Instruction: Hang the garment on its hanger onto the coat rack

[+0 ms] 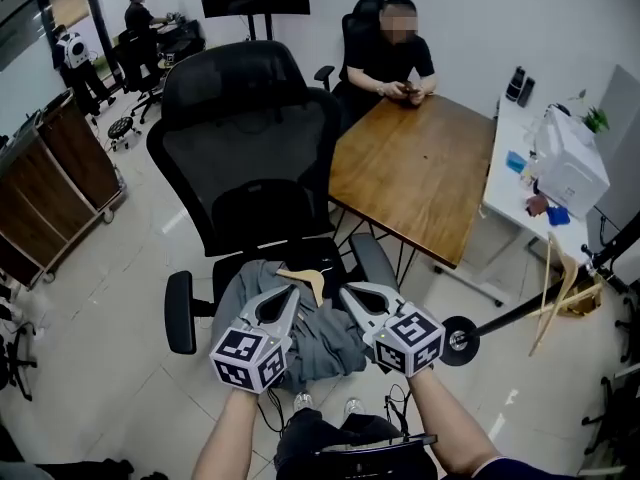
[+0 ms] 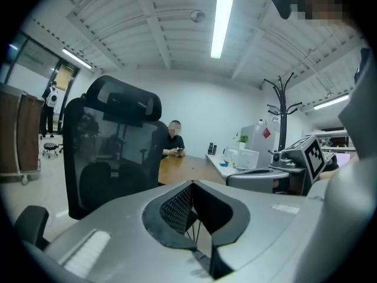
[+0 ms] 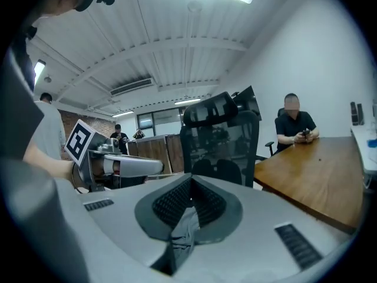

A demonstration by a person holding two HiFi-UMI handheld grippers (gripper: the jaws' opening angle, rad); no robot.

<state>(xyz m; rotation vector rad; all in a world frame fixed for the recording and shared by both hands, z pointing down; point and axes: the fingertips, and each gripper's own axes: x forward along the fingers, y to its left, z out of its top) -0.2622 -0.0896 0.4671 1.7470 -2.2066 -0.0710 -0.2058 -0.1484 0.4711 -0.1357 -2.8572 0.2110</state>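
Garment (image 1: 330, 348) lies heaped on the chair (image 1: 250, 148); right gripper (image 1: 343, 289) pinches its cloth, likely to lift it; left gripper (image 1: 294, 290) closed, empty.

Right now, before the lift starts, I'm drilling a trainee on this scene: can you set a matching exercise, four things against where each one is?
Things: 1 grey garment; 2 wooden hanger; 3 coat rack; 4 seated person.
Places: A at the wooden table's far end; B on the black chair's seat; C standing right of the chair; D lying on the garment.
Pairs: 1-B; 2-D; 3-C; 4-A.
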